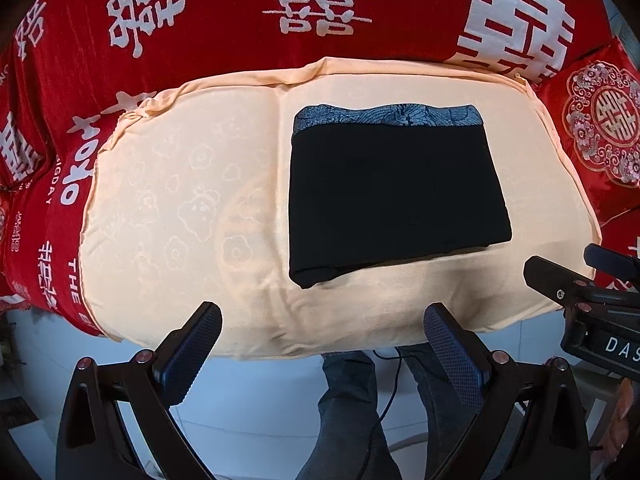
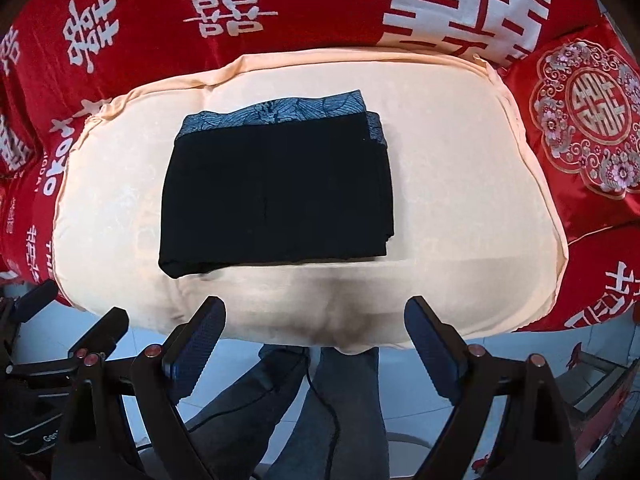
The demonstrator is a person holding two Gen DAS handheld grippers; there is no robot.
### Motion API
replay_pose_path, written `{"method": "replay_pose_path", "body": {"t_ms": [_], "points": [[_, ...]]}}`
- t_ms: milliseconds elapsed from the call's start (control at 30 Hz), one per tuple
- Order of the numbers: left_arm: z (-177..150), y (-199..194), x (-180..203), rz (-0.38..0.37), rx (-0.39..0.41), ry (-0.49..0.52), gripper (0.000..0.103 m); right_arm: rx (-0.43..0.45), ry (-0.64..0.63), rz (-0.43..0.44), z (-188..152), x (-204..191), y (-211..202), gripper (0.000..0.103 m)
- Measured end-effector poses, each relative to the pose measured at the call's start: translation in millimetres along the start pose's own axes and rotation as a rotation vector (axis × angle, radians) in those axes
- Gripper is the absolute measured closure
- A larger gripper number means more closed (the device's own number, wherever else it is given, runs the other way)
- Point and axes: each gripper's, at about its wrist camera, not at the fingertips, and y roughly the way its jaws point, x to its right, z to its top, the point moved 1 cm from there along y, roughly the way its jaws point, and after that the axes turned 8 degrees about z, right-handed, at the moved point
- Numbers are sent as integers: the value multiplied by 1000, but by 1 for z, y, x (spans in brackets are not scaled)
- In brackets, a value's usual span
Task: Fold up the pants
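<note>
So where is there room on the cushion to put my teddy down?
The peach cushion is bare left of the folded black pants, up to the red quilt. A narrower strip lies between the pants and the cushion's near edge. Right of the pants there is more bare cushion. Both grippers hang open, off the near edge.

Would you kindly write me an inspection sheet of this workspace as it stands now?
Surface: peach cushion cover, a few wrinkles near its front edge.
Job's things: black pants folded into a flat rectangle, patterned blue waistband at the far edge.
Clutter: nothing seen on the cushion.
Grippers: left gripper and right gripper both open, empty, held off the front edge.
Cables: black cable hanging near the person's legs.
Surroundings: red bedding with white characters; embroidered red pillow at right.
</note>
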Motion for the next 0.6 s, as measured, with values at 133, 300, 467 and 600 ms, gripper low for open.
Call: {"method": "replay_pose_path", "body": {"t_ms": [133,300,467,600], "points": [[1,-1,2,1,3,6,2,0,2,5,1,-1,0,10],[2,-2,5,-2,7,13,2,2,6,8,2,-1,-1,10],[3,-3,9,-4,8,16,2,1,0,9,5,-1,-2,10],[4,-5,10,-9,6,14,2,-1,-3,12,6,-2,-1,10]]}}
